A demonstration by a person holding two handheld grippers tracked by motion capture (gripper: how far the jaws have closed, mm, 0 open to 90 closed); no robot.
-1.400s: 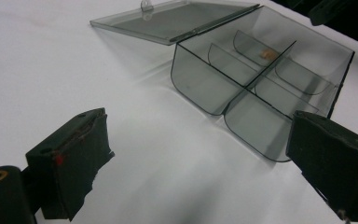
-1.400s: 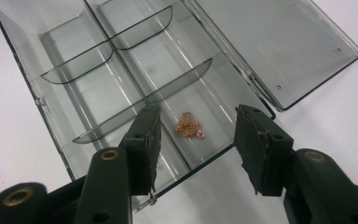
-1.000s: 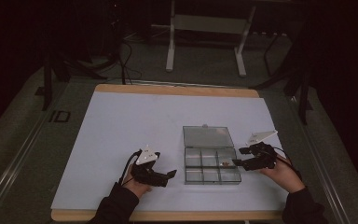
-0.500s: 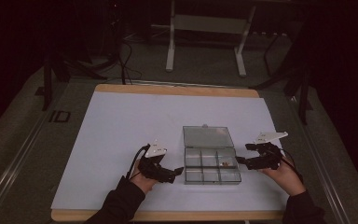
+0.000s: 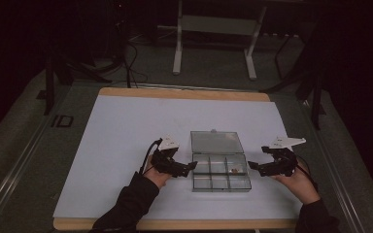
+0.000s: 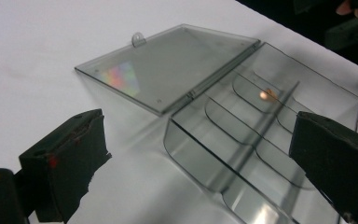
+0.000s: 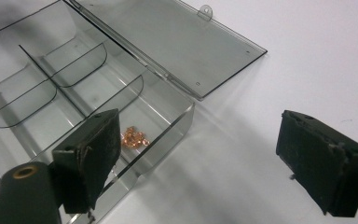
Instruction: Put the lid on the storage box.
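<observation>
Clear plastic compartment box (image 5: 221, 167) lies open on the desk (image 5: 126, 126), copper bits (image 7: 134, 138) inside; right hand-held gripper (image 5: 253, 166), just opening, and left hand-held gripper (image 5: 190, 167) flank it, wide and empty.

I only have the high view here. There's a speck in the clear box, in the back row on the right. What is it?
Observer: In the right gripper view it is a small heap of copper-coloured bits, lying in the compartment at the box's corner.
Operator: Is the right gripper holding anything?
Observer: No. The right gripper has just been opening its jaws; nothing sits between them, only bare white table.
Operator: And the left one?
Observer: The left gripper stands open too, its jaws either side of the box's near corner, not pressing on it.
Operator: Lid?
Observer: The lid lies flat, fully open.
</observation>
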